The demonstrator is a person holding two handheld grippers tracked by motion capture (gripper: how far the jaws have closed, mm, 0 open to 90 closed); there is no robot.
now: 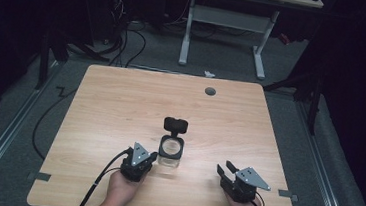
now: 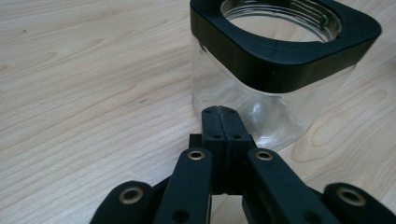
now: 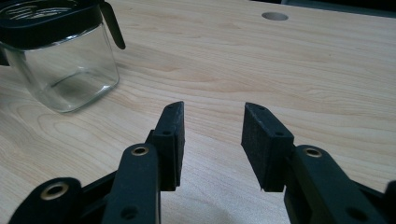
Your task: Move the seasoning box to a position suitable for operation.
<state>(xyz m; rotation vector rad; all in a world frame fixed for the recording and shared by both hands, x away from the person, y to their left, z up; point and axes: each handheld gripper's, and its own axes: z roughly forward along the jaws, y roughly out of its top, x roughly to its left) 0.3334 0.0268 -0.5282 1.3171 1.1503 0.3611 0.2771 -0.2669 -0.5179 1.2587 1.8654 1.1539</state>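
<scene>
One grey grommet [image 3: 274, 16] beyond jar [image 3: 60, 60]

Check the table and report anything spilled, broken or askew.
Nothing stands out. The clear glass jar stands upright on the wooden table, empty, its black hinged lid flipped open behind it. No spill or damage shows. The left gripper is shut beside the jar; the right gripper is open, apart from it.

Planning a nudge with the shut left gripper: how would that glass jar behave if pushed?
The jar looks like clear glass, so probably rigid, smooth and breakable. Its squarish body and flat base suggest sliding, not rolling. The open flip lid standing above the rim might wobble.
</scene>
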